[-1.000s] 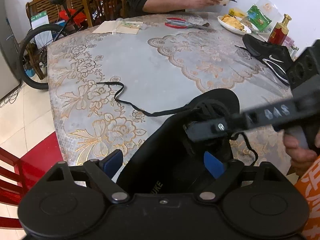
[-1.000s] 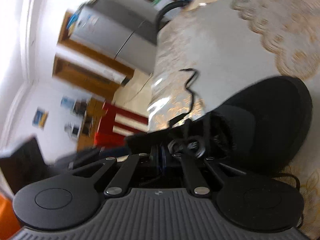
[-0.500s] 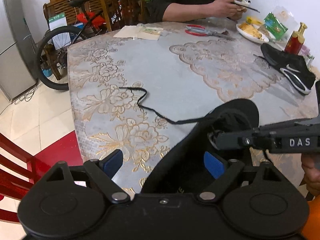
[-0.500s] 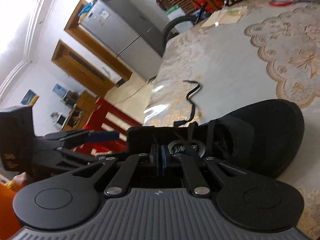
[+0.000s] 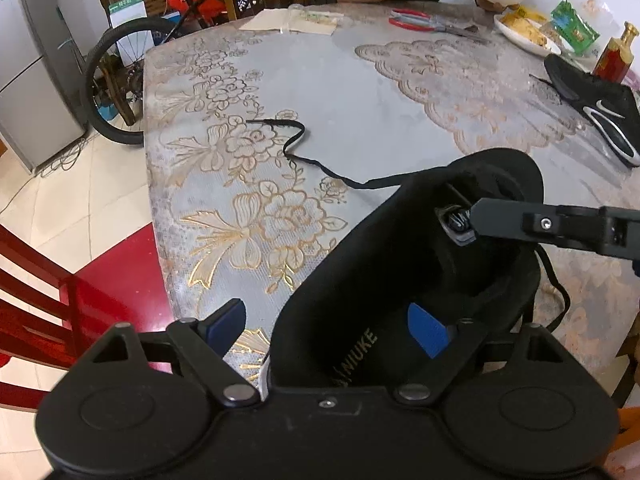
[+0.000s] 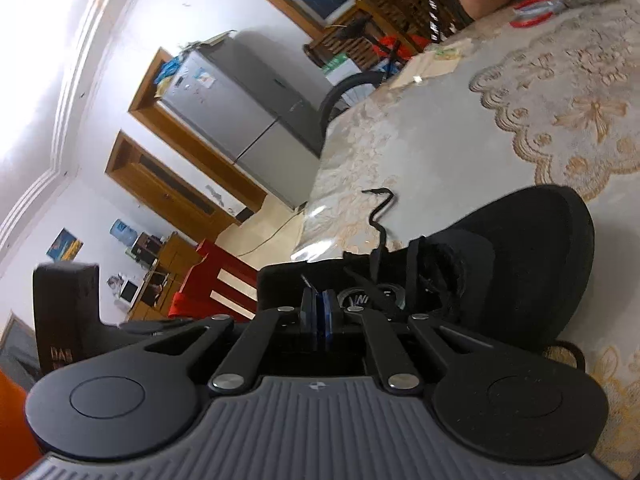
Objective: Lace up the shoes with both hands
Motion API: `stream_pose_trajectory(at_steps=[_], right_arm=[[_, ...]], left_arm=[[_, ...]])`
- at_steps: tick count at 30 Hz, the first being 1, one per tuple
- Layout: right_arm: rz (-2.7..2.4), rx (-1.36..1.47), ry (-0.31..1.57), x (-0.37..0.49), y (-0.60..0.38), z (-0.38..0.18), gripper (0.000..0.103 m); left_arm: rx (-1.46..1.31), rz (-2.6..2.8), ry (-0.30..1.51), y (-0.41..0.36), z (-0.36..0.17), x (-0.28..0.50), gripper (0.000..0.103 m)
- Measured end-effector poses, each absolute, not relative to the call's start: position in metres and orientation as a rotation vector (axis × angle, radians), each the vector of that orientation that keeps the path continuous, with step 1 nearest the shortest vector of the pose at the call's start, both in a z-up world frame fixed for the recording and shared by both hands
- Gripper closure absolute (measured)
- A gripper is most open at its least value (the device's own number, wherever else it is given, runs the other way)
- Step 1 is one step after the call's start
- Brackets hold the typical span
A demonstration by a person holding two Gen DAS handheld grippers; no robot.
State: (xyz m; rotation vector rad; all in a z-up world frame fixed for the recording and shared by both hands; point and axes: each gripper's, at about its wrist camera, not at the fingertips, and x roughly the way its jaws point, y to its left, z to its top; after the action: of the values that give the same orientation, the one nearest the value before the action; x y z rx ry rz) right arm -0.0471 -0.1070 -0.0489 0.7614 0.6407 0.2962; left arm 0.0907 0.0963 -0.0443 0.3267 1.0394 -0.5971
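Half the shoe [image 5: 360,280] behind left gripper [image 5: 328,328].

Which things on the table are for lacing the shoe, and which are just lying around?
For the job:
- black shoe, between the open left tongs
- its loose black lace trailing over the tablecloth
- shut right tongs at the shoe's tongue

Just lying about:
- second black shoe
- red-handled pliers
- plate of food
- red bottle
- papers

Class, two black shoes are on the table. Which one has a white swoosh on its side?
The far shoe beside the red bottle, lying on its side. The near shoe, under the left claw, is plain black.
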Motion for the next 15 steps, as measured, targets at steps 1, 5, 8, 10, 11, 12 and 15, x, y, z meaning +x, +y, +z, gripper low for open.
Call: stream_pose_trajectory(at_steps=[1,5,8,10,11,12,15], right_arm=[[0.293,0.767,0.645,-0.046,-0.107,-0.049,0.099],[0.256,0.689,0.674,-0.037,-0.102,-0.048,0.099],[0.28,0.632,0.66,-0.029,-0.099,-0.048,0.099],[0.315,0.591,0.652,-0.023,-0.101,-0.051,0.099],[0.346,0.575,0.654,-0.019,-0.104,-0.052,0.099],[0.387,0.566,0.663,-0.014,-0.107,-0.054,0.099],[0.536,0.529,0.692,0.002,-0.121,-0.059,0.099]], left_arm=[[0.316,-0.597,1.047,0.098,-0.045,0.092,0.014],[0.225,-0.598,1.126,0.105,-0.051,0.101,0.014],[0.177,-0.552,1.136,0.109,-0.052,0.098,0.014],[0.132,-0.487,1.146,0.111,-0.051,0.092,0.014],[0.098,-0.449,1.159,0.112,-0.051,0.089,0.014],[0.076,-0.411,1.166,0.11,-0.051,0.084,0.014],[0.046,-0.313,1.17,0.1,-0.048,0.066,0.014]])
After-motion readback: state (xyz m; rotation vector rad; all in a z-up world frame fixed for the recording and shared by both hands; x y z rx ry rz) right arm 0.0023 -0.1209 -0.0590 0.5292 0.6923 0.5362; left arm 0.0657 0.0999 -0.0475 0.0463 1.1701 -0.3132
